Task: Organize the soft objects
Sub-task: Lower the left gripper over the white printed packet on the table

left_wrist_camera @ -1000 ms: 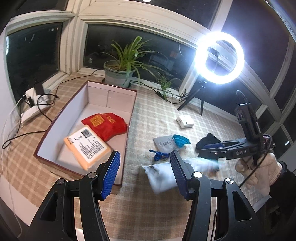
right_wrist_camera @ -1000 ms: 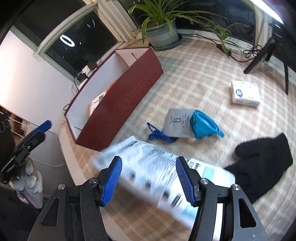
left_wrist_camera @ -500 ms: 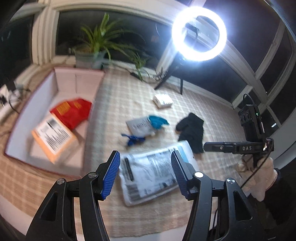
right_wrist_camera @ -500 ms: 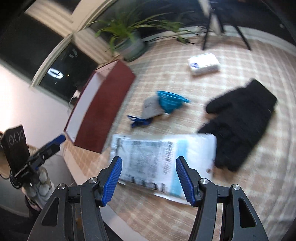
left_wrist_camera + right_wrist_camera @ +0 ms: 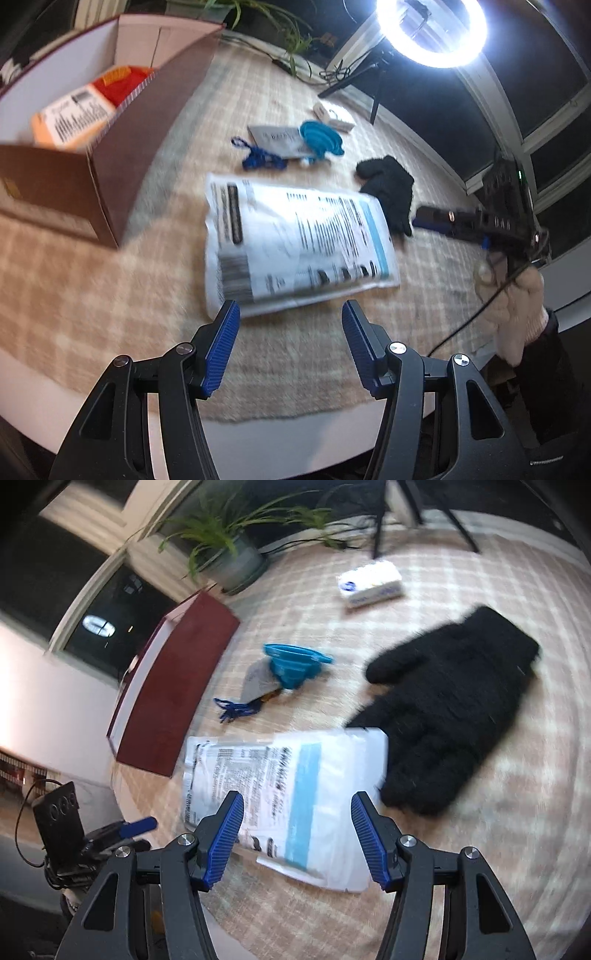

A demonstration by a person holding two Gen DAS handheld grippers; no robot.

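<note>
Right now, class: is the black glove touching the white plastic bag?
Touching. In the right wrist view, the glove fingers meet the bag far corner with no cloth visible between them.

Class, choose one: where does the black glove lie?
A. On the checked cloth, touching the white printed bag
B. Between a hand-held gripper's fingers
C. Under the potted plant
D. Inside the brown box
A: the black glove lies on the checked cloth, its fingers against the white printed bag.

Two black-framed tools, left tool (image 5: 290,325) and right tool (image 5: 297,814), each with ribbed blue pads (image 5: 221,347) and silver screws (image 5: 397,347) at the pivots. At 3 o'clock, cream knit glove (image 5: 521,314), dark sleeve, thin black cable (image 5: 476,314).
</note>
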